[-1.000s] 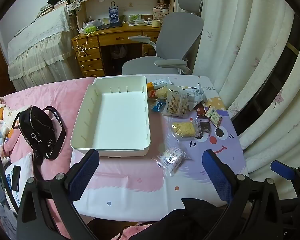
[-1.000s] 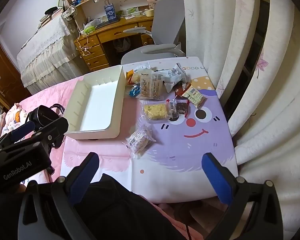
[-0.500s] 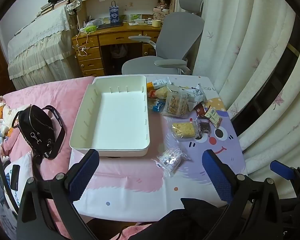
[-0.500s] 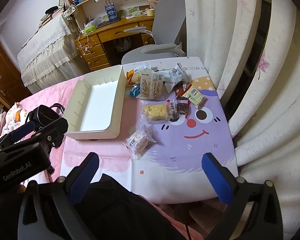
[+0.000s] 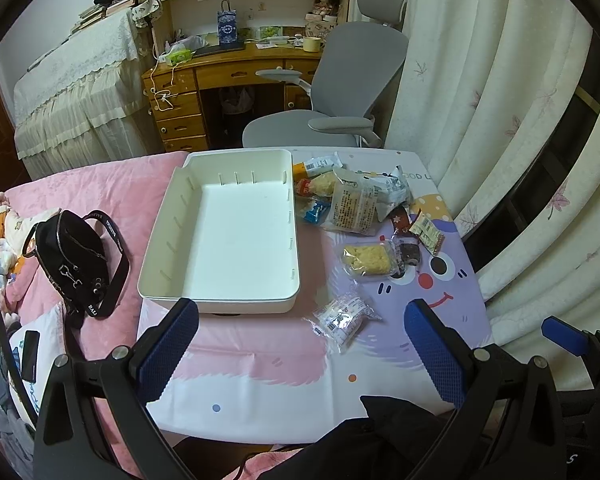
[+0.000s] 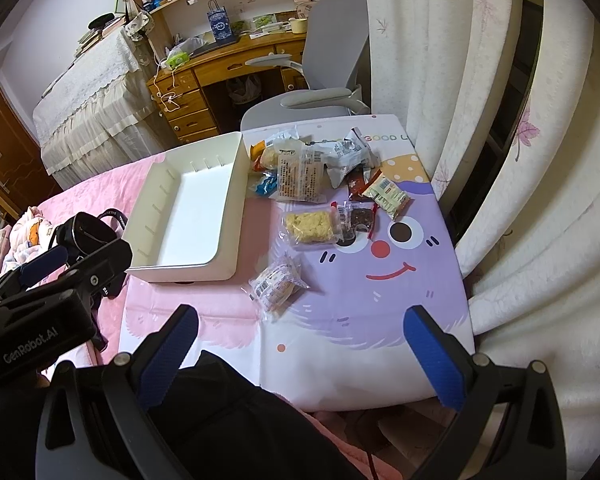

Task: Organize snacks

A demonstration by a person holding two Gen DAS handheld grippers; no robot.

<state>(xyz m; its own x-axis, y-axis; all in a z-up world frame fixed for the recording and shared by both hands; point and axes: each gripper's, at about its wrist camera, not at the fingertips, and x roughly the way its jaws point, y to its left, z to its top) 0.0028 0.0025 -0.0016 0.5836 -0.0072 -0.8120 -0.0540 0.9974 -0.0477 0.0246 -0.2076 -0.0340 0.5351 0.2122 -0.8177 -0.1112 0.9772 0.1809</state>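
- Left wrist view: the left gripper [image 5: 300, 344] hangs above the near edge of the surface [image 5: 260, 376], its blue-padded fingers [image 5: 168, 348] spread wide and holding nothing.
- A white tray [image 5: 224, 232] lies on the left part of the surface with nothing inside it; its near rim sits just beyond the left finger.
- Snacks lie to the right of the tray on the purple cartoon face of the mat: a clear packet [image 5: 342, 320] nearest the camera, a yellow cake in clear wrap [image 5: 367, 258] further back, a small dark packet [image 5: 410, 250] touching the cake's right side.
- Beyond them a heap of packets [image 5: 352, 196] sits close to the tray's far right corner.
- A black bag [image 5: 74, 258] rests on the pink bed left of the tray.
- Right wrist view: the right gripper [image 6: 300, 348] hovers over the near edge too, fingers [image 6: 434, 360] wide apart and empty; the clear packet [image 6: 278, 284] lies ahead, between them.
- A grey chair [image 6: 328, 60] stands behind the surface.
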